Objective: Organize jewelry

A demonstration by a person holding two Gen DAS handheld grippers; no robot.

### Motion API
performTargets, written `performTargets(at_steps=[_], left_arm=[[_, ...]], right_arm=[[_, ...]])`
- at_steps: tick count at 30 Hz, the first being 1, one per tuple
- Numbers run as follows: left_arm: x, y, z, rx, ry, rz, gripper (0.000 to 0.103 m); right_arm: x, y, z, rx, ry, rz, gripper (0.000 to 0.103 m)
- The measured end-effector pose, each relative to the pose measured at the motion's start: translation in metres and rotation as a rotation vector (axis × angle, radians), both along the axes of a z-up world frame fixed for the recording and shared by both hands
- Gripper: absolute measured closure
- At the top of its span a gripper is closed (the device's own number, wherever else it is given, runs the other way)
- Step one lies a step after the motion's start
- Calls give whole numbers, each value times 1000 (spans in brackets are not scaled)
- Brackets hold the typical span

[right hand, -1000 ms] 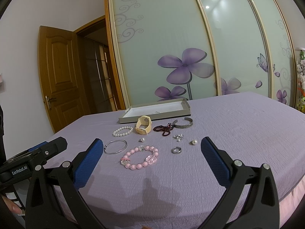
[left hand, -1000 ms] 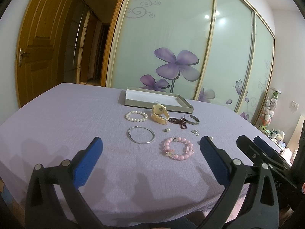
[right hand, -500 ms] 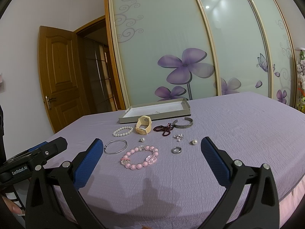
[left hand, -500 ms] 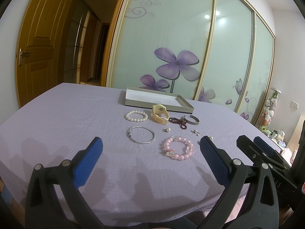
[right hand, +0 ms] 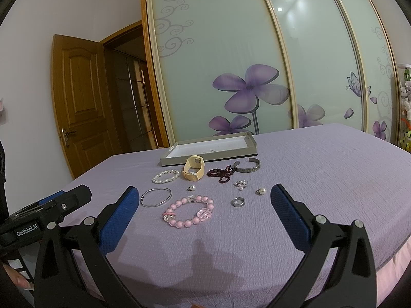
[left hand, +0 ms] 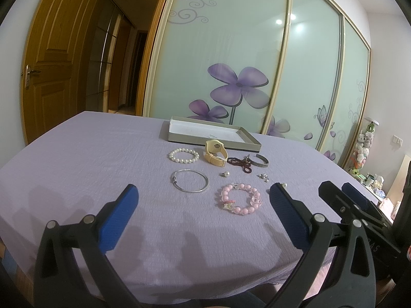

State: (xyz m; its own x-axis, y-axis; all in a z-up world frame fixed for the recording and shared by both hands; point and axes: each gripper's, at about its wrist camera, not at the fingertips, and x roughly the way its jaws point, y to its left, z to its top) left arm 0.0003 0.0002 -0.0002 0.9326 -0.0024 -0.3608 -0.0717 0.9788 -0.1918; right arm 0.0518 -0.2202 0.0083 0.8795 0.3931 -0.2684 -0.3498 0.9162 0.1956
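Observation:
Jewelry lies on a purple cloth: a pink bead bracelet (left hand: 241,199) (right hand: 188,211), a thin silver bangle (left hand: 190,180) (right hand: 156,196), a white pearl bracelet (left hand: 184,155) (right hand: 165,176), a cream watch (left hand: 216,152) (right hand: 194,170), dark red beads (left hand: 239,163) (right hand: 221,173), a grey cuff (left hand: 259,161) (right hand: 247,166), a silver ring (right hand: 237,201) and small pearl pieces (right hand: 261,191). A shallow grey box (left hand: 179,137) (right hand: 253,141) stands behind them. My left gripper (left hand: 203,200) and right gripper (right hand: 203,200) are open and empty, held short of the jewelry.
The bed's near edge lies just under both grippers. Sliding wardrobe doors with purple flowers (left hand: 239,87) stand behind the bed. A wooden door (left hand: 51,59) is open at the left. Plush toys (left hand: 364,141) sit at the far right.

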Motion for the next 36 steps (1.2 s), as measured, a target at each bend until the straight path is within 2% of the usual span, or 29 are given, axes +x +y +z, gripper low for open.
performTargets(at_steps=[24, 28, 33, 35, 36], left_arm=[[1, 0, 0, 1, 7, 1, 2], [10, 10, -1, 3, 20, -4, 2], [42, 14, -4, -14, 58, -6, 2], [52, 19, -6, -25, 80, -12, 2], [57, 22, -8, -29, 92, -15, 2]], right_arm=[[10, 2, -3, -9, 18, -10, 1], [21, 1, -7, -25, 53, -29, 1], [55, -7, -15, -48, 153, -52, 1], [71, -9, -19, -55, 203, -57, 7], [78, -10, -20, -60, 223, -60, 15]])
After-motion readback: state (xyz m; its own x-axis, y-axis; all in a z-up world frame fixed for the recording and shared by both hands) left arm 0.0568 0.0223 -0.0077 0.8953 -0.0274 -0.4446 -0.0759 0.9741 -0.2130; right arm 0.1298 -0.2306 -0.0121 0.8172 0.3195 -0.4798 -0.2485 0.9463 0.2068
